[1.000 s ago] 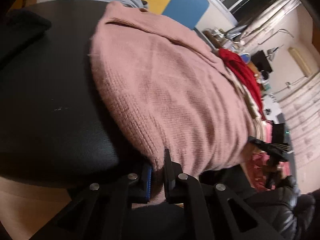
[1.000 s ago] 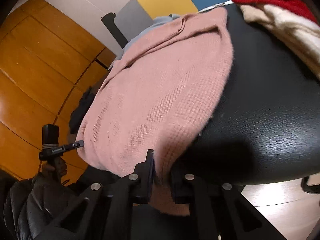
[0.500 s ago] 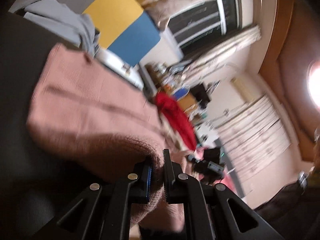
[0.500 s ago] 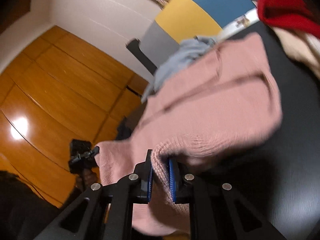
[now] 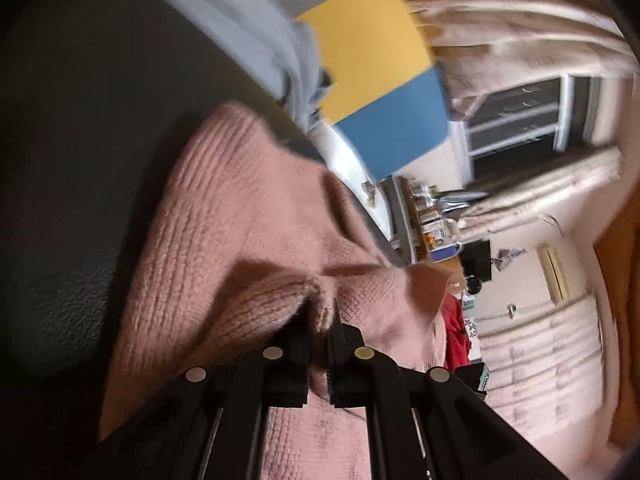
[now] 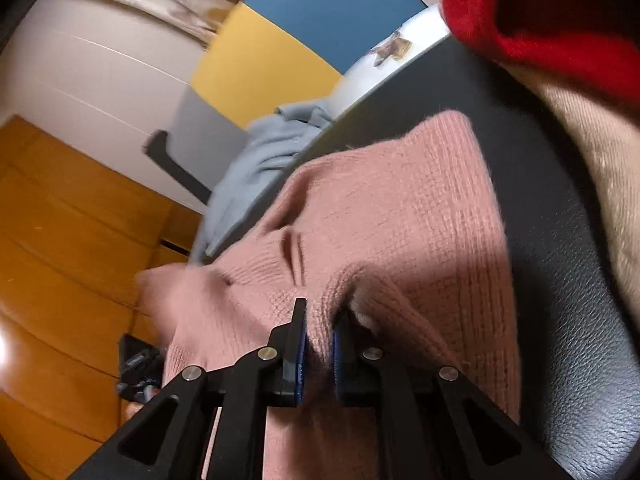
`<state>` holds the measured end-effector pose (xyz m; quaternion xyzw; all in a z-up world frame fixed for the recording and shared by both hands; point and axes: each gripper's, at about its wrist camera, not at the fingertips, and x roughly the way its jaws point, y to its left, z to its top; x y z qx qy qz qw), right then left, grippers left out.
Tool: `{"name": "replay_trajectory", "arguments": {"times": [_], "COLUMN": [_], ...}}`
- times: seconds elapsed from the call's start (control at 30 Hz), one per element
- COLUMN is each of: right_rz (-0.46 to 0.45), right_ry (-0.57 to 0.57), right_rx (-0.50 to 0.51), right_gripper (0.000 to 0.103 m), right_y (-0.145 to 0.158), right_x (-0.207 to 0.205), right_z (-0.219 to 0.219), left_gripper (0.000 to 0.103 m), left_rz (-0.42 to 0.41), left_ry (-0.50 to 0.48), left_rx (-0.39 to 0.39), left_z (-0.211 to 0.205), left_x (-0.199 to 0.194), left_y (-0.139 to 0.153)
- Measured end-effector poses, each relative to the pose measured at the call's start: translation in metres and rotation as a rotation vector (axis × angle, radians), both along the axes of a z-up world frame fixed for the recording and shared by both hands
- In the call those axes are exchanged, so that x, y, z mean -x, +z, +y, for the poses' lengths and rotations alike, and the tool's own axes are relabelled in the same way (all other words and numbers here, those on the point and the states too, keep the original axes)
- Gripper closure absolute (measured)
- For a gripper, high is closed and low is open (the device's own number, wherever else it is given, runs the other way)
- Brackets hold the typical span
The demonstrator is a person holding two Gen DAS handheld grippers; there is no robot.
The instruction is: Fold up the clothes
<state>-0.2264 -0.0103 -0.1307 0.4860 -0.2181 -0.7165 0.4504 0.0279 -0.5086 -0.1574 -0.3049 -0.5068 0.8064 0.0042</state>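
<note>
Both claws, left gripper (image 5: 320, 316) and right gripper (image 6: 320, 316), pinched the pink sweater (image 6: 400, 216) hem, lifted ahead over the black table (image 6: 560, 240); fold half-made, laying down left.

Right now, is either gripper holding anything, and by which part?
Both hold the pink knit sweater. The left gripper and the right gripper each pinch a bunched fold of its near edge, lifted off the black table.

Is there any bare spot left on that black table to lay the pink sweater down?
Yes: bare black table shows between the pink sweater and the cream garment under the red one, and left of the sweater in the left view. The far edge is crowded by a grey-blue garment.
</note>
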Motion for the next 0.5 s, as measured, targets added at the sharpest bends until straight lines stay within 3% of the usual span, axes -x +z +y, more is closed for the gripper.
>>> {"name": "replay_trajectory", "arguments": {"times": [0.1, 0.3, 0.37, 0.5], "right_rz": [0.023, 0.000, -0.020, -0.021], "right_ry": [0.016, 0.057, 0.078, 0.119], "right_rx": [0.006, -0.009, 0.014, 0.073], "right_gripper": [0.094, 0.092, 0.084, 0.050], "right_y": [0.003, 0.012, 0.017, 0.030], "right_x": [-0.021, -0.069, -0.081, -0.101], "right_z": [0.013, 0.049, 0.055, 0.055], "left_gripper": [0.097, 0.096, 0.090, 0.073], "left_rz": [-0.027, -0.046, 0.001, 0.082], "left_ry": [-0.045, -0.028, 0.007, 0.032], "left_rx": [0.046, -0.016, -0.064, -0.129], "left_z": [0.021, 0.047, 0.049, 0.059], "left_x": [-0.024, -0.094, -0.109, -0.120], "left_y": [0.002, 0.005, 0.009, 0.017]}}
